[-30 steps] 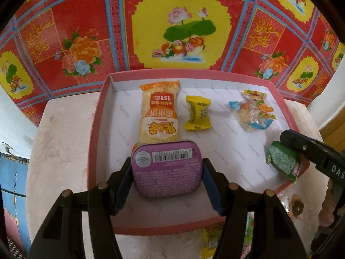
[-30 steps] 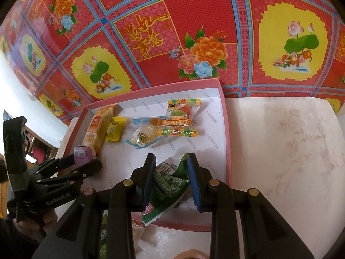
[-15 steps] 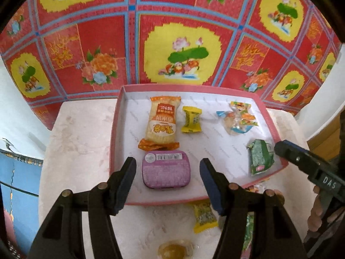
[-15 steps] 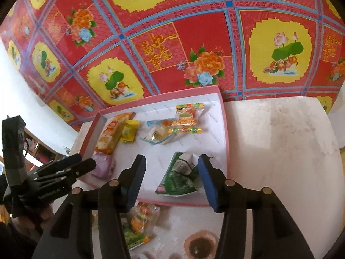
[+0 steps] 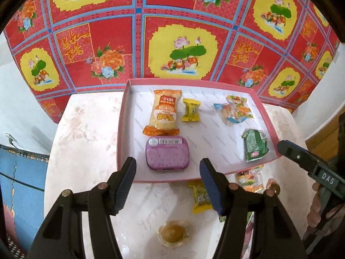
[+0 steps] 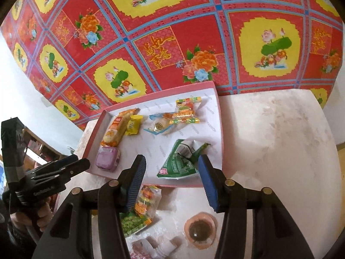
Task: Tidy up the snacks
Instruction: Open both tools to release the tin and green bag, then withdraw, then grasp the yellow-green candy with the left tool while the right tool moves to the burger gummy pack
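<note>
Both grippers hang above the near edge of the pink tray (image 5: pixel 267 116), and neither has hold of anything: the left gripper (image 5: pixel 168 185) stands about half open with the purple tin (image 5: pixel 167 152) lying free in the tray ahead of its fingers, and the right gripper (image 6: pixel 171 180) has just been opening, its fingers now apart on either side of the green packet (image 6: pixel 181 161), which rests on the tray floor, not pinched. Already in the tray are the long orange wafer pack (image 5: pixel 164 112), a small yellow candy (image 5: pixel 190 110) and a cluster of clear-wrapped sweets (image 5: pixel 234 112). Left on the bench (image 6: pixel 269 133), just outside the tray's near rim, are a yellow-green sachet (image 5: pixel 200 196), a printed snack bag (image 6: pixel 142 207), a brown jelly cup (image 6: pixel 199 229) and an amber jelly cup (image 5: pixel 172 233). These should all be light; the bags are soft and crinkly, best pinched across the middle or a crimped end, while the jelly cups look smooth and squashy, so a gentle hold across the rim seems wise. The fingers cover part of the sachet and bag, and a pale wrapper at the bottom of the right view is cut off and hard to identify.
</note>
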`<action>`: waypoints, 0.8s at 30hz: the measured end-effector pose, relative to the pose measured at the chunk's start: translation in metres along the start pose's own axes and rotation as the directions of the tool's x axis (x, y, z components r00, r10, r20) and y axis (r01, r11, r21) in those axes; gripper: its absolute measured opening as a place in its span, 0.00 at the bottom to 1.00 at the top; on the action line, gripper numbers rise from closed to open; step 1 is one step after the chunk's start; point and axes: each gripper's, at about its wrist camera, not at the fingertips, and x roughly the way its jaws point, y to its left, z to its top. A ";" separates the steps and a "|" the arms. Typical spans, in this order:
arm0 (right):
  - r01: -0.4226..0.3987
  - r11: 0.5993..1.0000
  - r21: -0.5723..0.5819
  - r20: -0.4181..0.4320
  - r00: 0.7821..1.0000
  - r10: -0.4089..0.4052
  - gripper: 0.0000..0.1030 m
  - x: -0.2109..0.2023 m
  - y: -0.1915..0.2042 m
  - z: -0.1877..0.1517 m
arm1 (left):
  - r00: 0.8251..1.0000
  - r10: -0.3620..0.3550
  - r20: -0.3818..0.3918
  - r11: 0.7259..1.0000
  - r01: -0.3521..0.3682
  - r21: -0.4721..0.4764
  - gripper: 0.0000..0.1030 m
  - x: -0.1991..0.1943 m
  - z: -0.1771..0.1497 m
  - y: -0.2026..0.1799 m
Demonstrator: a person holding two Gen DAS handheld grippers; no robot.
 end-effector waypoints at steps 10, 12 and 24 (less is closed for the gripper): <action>0.036 0.999 0.004 -0.025 0.999 -0.036 0.50 -0.007 0.004 -0.016 | 0.999 -0.035 -0.028 0.999 0.035 0.007 0.63 0.002 -0.014 -0.003; 0.045 0.999 0.000 -0.034 0.998 -0.045 0.50 -0.006 0.005 -0.020 | 0.998 -0.044 -0.035 0.999 0.044 0.010 0.63 0.004 -0.018 -0.005; 0.052 0.999 -0.003 -0.079 0.995 -0.052 0.50 0.002 0.005 -0.032 | 0.997 -0.039 -0.066 0.999 0.041 0.030 0.63 0.025 -0.035 -0.022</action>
